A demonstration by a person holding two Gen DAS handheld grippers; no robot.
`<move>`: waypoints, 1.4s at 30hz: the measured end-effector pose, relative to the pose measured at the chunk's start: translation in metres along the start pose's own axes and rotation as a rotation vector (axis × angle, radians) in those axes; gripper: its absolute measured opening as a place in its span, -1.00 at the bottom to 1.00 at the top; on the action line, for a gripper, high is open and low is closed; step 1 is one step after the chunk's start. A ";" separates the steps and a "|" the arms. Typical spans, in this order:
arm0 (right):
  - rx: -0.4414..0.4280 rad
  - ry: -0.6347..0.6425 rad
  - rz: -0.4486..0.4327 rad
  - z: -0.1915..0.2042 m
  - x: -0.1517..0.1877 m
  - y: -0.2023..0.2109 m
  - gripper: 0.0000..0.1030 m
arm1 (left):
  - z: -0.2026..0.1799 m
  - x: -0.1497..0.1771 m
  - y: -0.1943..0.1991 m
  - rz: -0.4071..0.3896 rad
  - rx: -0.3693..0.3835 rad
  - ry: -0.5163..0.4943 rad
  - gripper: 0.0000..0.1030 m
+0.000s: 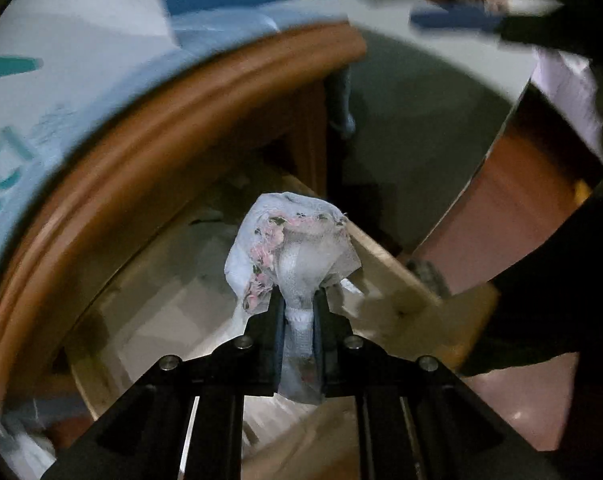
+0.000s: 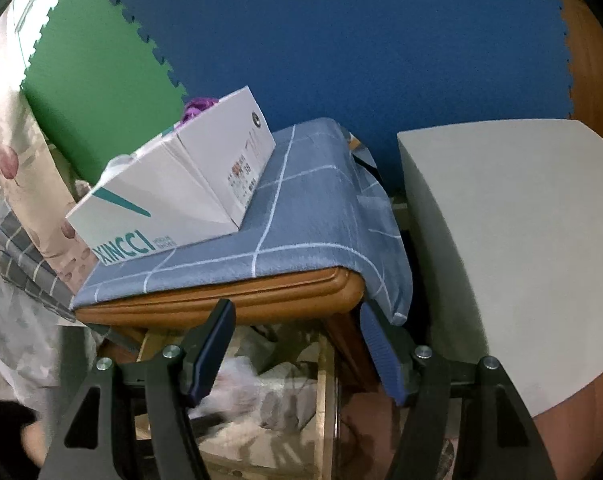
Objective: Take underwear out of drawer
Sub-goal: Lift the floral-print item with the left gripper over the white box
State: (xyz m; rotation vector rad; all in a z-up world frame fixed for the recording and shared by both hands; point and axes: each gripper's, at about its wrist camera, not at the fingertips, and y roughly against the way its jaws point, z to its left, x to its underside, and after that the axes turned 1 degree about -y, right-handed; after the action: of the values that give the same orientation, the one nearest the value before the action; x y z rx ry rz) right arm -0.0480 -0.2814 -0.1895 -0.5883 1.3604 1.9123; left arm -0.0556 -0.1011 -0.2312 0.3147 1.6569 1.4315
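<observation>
The left gripper [image 1: 299,300] has its 2 black fingers clamped on a white underwear piece with pink floral lace trim [image 1: 289,240], the fabric bunched above the fingertips and a strip of it trailing down between them. It hangs over the pale wooden drawer [image 1: 389,256], which stands pulled out from under the brown wooden nightstand with a rounded edge [image 2: 221,300]; I can't tell if the cloth still touches anything inside.

The right gripper [image 2: 301,352] is spread wide with nothing between its blue-padded fingers [image 2: 211,356], poised above the drawer, where crumpled pale clothes [image 2: 261,392] lie blurred.

On the nightstand, a blue cloth with white grid lines [image 2: 301,220] carries a white cardboard box printed XINCCI in teal [image 2: 173,192]. A grey box-shaped piece of furniture [image 2: 521,240] stands just beside the nightstand.
</observation>
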 end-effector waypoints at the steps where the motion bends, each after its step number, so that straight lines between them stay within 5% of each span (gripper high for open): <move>1: 0.002 0.005 0.012 0.002 0.001 -0.003 0.29 | 0.002 0.003 0.011 -0.019 -0.011 0.023 -0.80; 8: 0.016 0.128 0.124 0.030 0.016 -0.032 0.29 | 0.008 0.038 0.080 -0.135 -0.165 0.191 -0.79; 18: -0.002 0.267 0.283 0.062 0.045 -0.066 0.29 | 0.072 0.065 0.177 -0.328 -0.336 0.367 -0.79; 25: -0.036 0.295 0.318 0.074 0.053 -0.074 0.29 | 0.091 0.040 0.259 -0.509 -0.434 0.394 -0.78; 42: -0.066 0.292 0.351 0.080 0.058 -0.082 0.29 | 0.144 -0.046 0.304 -0.701 -0.458 0.456 -0.77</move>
State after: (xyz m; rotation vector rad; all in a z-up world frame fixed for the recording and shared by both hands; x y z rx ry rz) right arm -0.0204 -0.1736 -0.2536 -0.7214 1.6789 2.2223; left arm -0.0274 0.0528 0.0698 -0.8290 1.4887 1.3162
